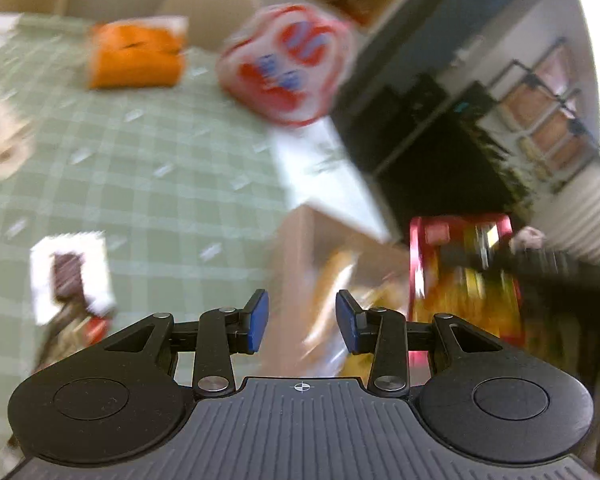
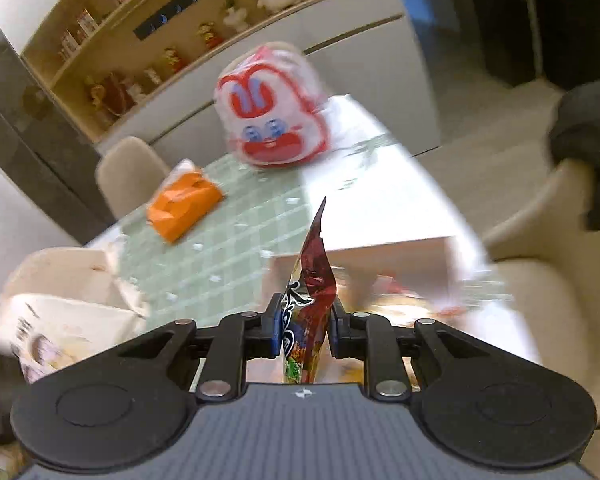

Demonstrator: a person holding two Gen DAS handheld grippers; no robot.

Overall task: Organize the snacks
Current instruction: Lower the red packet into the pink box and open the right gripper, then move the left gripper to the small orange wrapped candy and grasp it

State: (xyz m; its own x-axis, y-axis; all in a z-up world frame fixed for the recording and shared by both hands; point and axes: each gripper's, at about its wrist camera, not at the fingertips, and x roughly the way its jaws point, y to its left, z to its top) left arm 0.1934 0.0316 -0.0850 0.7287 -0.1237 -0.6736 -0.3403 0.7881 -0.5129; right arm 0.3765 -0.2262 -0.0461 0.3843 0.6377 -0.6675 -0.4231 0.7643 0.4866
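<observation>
In the right wrist view my right gripper [image 2: 306, 332] is shut on a dark red snack packet [image 2: 314, 276], which stands edge-on between the pads above an open cardboard box [image 2: 360, 252] of snacks. My left gripper [image 1: 302, 320] is open, with nothing between its blue pads [image 1: 258, 320], and it hangs over the same box [image 1: 300, 236]. A red and yellow packet [image 1: 464, 280] shows blurred at the right of the left wrist view. On the green checked tablecloth [image 1: 148, 160] lie an orange packet [image 1: 136, 56], a red and white cartoon-face bag [image 1: 288, 64] and a white packet with a brown picture [image 1: 72, 276].
A white carton [image 2: 60, 280] stands at the table's left edge. Beige chairs [image 2: 128, 172] stand behind the table and at its right [image 2: 540, 260]. A black-gloved hand [image 2: 588, 140] is at the far right. Shelves with figurines [image 2: 160, 48] line the wall.
</observation>
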